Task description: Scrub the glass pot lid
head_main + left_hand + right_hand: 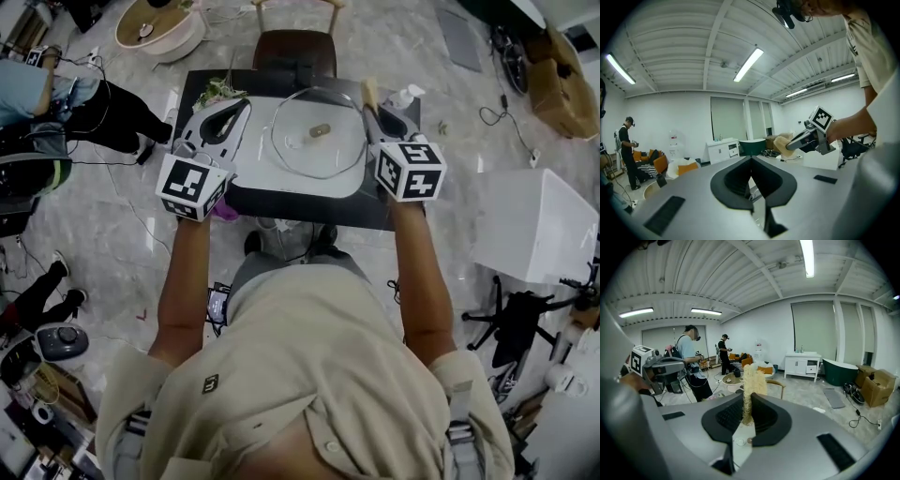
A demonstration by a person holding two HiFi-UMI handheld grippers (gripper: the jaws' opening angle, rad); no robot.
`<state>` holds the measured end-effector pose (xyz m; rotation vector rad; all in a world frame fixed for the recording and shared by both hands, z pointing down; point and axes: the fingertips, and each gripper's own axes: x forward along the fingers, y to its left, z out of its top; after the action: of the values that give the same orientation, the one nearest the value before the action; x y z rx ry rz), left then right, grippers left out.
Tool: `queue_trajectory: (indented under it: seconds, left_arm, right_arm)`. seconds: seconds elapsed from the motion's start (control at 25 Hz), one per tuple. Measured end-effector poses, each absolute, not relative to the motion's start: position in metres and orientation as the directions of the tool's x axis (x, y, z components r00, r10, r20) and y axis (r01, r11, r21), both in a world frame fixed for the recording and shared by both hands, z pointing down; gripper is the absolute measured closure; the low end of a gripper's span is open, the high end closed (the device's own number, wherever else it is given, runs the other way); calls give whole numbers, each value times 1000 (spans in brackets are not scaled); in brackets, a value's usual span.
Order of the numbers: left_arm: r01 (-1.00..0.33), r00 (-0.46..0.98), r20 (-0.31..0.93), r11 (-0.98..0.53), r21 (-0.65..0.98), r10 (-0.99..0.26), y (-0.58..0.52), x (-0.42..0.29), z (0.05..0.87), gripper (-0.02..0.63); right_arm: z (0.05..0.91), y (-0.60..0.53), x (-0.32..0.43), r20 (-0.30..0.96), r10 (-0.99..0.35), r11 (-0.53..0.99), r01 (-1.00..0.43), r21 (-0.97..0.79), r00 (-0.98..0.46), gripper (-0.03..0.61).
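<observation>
The clear glass pot lid [317, 141] lies flat on a light grey tray [281, 184] in the head view, its small knob at the centre. My left gripper [246, 104] hovers at the lid's left side, apart from the rim. Its jaws meet with nothing between them [751, 163]. At the lid's right edge, my right gripper [367, 105] is shut on a beige fibrous scrubber [751, 380]. The scrubber [368, 91] sticks out past the fingertips. The left gripper view shows the right gripper [806, 138] with the scrubber [783, 144]. The lid is hidden in both gripper views.
The tray rests on a dark table [309, 216]. A brown chair [295, 49] stands behind it. Some greenery [217, 91] lies at the back left and a white bottle [405, 96] at the back right. A white box [534, 225] stands right of the table. People stand at the left.
</observation>
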<state>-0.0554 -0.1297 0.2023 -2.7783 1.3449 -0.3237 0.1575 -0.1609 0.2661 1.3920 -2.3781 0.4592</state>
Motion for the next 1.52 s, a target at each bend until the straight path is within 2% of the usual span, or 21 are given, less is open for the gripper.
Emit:
queue_trajectory:
  seconds: [0.64, 1.12, 1.52]
  left_arm:
    - [-807, 564, 295, -591, -2, -771, -138, -76, 328, 599]
    - [-837, 534, 324, -543, 69, -781, -141, -90, 392, 599]
    - [-851, 514, 344, -518, 89, -786, -129, -110, 406, 598]
  right_arm:
    - [429, -237, 141, 550, -758, 400, -916, -33, -351, 538]
    - [548, -264, 109, 627, -724, 431, -898, 89, -286, 538]
    - [585, -260, 46, 679, -640, 510, -860, 24, -360, 538]
